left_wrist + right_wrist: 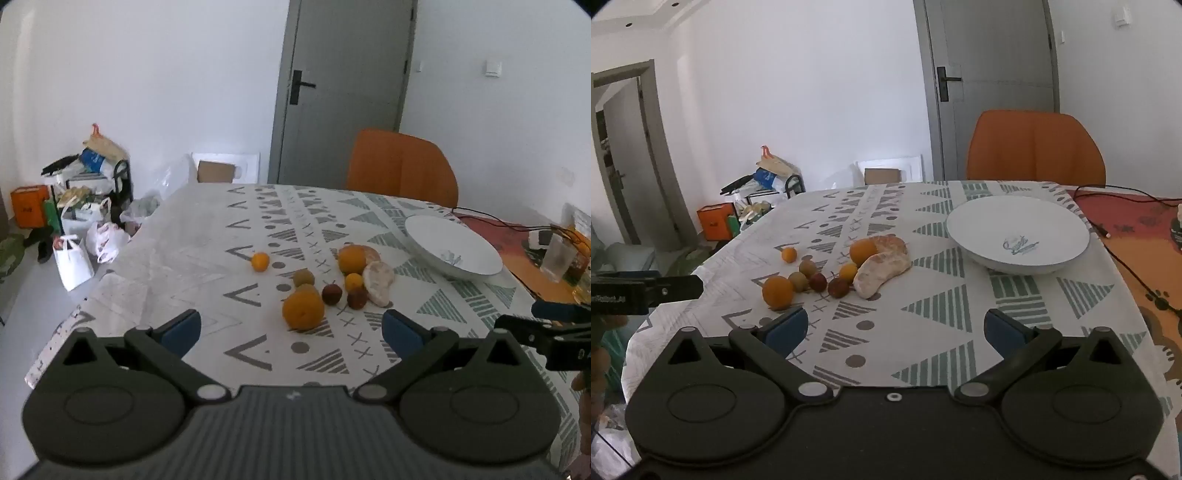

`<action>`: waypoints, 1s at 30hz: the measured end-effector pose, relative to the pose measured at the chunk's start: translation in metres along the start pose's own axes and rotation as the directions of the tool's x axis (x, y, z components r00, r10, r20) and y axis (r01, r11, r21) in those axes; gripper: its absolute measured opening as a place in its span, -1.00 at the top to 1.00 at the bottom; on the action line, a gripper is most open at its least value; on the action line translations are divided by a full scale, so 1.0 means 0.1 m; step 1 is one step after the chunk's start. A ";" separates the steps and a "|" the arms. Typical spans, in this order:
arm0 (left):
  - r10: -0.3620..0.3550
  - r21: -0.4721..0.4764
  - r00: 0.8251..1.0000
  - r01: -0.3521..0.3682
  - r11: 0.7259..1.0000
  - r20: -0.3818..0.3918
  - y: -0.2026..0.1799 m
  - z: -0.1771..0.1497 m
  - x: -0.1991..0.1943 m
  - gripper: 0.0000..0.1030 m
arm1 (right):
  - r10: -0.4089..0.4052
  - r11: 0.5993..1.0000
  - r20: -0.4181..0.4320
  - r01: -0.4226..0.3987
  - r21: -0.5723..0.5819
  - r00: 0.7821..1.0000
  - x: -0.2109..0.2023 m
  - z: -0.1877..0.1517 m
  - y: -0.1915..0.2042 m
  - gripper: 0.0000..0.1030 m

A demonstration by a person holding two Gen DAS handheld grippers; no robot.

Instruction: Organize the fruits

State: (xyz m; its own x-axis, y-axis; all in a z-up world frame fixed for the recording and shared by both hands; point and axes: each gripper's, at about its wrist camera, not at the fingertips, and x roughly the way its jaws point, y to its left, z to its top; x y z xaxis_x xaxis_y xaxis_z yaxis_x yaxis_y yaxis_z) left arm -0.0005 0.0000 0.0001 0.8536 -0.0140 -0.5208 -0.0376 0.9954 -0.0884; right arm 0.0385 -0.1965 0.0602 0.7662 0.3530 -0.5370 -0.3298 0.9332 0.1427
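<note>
Several fruits lie grouped on the patterned tablecloth: a large orange (303, 309) (777, 291), a second orange (351, 259) (863, 251), peeled pomelo pieces (377, 281) (882, 272), two dark red fruits (331, 294) (837, 287), greenish-brown fruits (303, 277) (798, 281) and small oranges (260, 261) (789, 254). A white bowl (453, 248) (1017, 233) stands empty to their right. My left gripper (291, 330) is open and empty, just before the large orange. My right gripper (895, 330) is open and empty, nearer the table's front edge.
An orange chair (402, 168) (1036, 147) stands behind the table. Black cables (1137, 273), a glass (559, 256) and other items lie at the far right. Bags and boxes (74, 218) clutter the floor at left. A grey door (343, 88) is behind.
</note>
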 end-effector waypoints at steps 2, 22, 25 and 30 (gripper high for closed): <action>-0.012 0.003 1.000 0.012 1.000 0.001 -0.01 -0.01 -0.02 -1.00 | -0.002 1.000 0.000 0.002 -0.014 1.000 -0.02 0.01 0.02 -1.00; 0.006 -0.027 1.000 -0.006 1.000 -0.021 0.05 0.03 -0.02 -1.00 | -0.009 1.000 -0.019 0.009 0.015 1.000 0.01 0.01 0.01 -1.00; 0.006 -0.024 1.000 -0.006 1.000 -0.020 0.05 0.02 -0.02 -1.00 | -0.010 1.000 -0.018 0.010 0.017 1.000 0.01 0.02 -0.01 -1.00; 0.005 -0.030 1.000 -0.005 1.000 -0.023 0.04 0.02 -0.02 -1.00 | -0.013 1.000 -0.016 0.013 0.016 1.000 0.00 0.02 -0.02 -1.00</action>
State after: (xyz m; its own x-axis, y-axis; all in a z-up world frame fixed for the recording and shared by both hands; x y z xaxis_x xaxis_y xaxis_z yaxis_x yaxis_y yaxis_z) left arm -0.0009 0.0039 0.0023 0.8414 -0.0116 -0.5402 -0.0577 0.9921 -0.1112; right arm 0.0405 -0.1985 0.0614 0.7612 0.3399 -0.5523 -0.3108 0.9387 0.1493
